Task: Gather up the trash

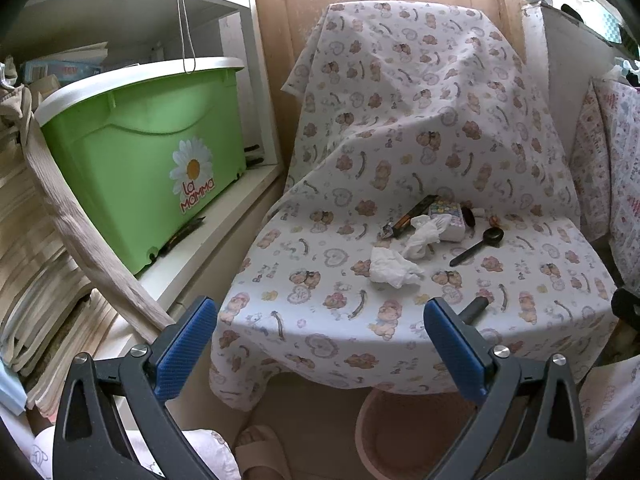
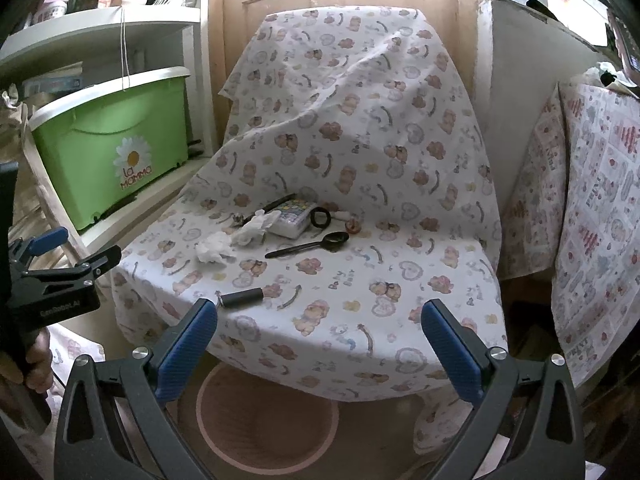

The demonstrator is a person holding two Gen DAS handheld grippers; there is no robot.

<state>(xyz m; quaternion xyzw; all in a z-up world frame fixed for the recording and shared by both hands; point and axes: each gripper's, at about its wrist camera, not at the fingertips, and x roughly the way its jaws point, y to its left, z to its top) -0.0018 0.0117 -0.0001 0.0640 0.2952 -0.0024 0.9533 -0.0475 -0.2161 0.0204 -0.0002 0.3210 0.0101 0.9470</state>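
Both grippers hanging wide, empty: left gripper (image 1: 320, 344), right gripper (image 2: 318, 344). Crumpled tissues (image 2: 212, 251) lying centre frame on chair (image 2: 440, 304); bin (image 2: 264, 416) waiting below, likely for drops.

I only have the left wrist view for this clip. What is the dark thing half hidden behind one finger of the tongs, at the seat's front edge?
Observer: The right wrist view shows it whole: a short dark cylinder with a small metal loop at one end, lying apart from the crumpled tissues.
Operator: And the dark shape beside the tissue pack?
Observer: A black ring, right against the tissue pack.
Operator: What shape is the bin below?
Observer: A round pink bin on the floor, partly under the seat's front.
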